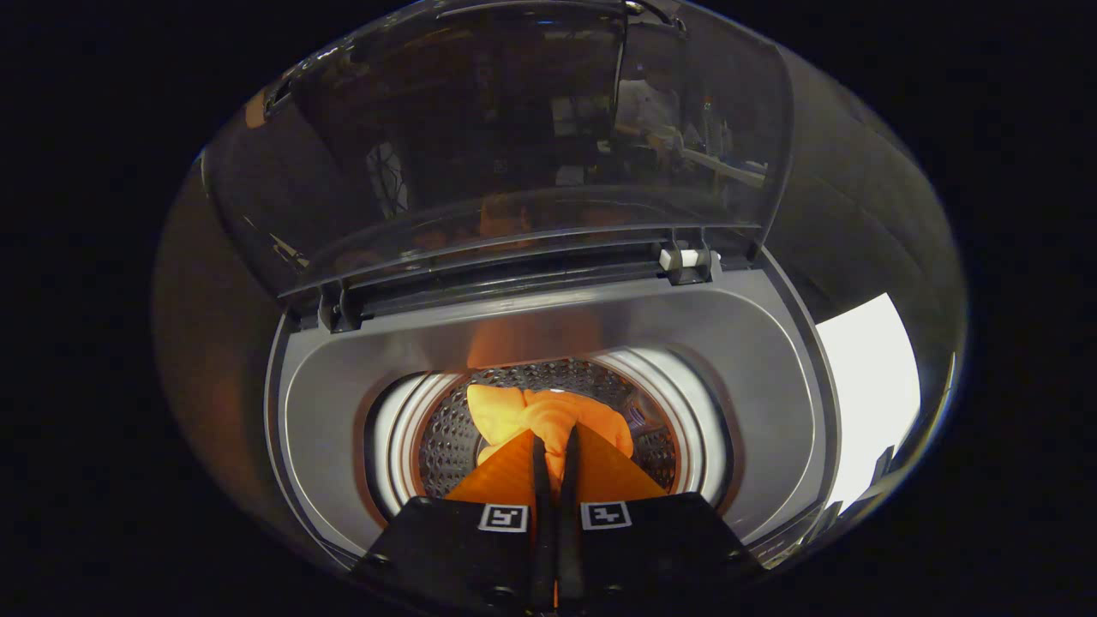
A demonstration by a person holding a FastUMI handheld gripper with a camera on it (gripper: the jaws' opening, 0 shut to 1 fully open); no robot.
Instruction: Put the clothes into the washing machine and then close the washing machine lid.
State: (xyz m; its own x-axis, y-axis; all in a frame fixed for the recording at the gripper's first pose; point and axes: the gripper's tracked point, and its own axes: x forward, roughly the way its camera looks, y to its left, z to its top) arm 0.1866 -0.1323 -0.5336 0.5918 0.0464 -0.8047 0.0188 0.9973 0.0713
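Washing machine [343, 386], top-loading, directly below you. Lid [514, 146]: transparent, raised upright at the rear on its hinges. Drum [450, 437]: perforated metal, ringed by a pale collar. Clothes [523, 411]: one orange bundle hanging inside the drum mouth. Your hand-held gripper [555, 450]: fingers narrowed, both pressing a fold of the orange cloth between them.
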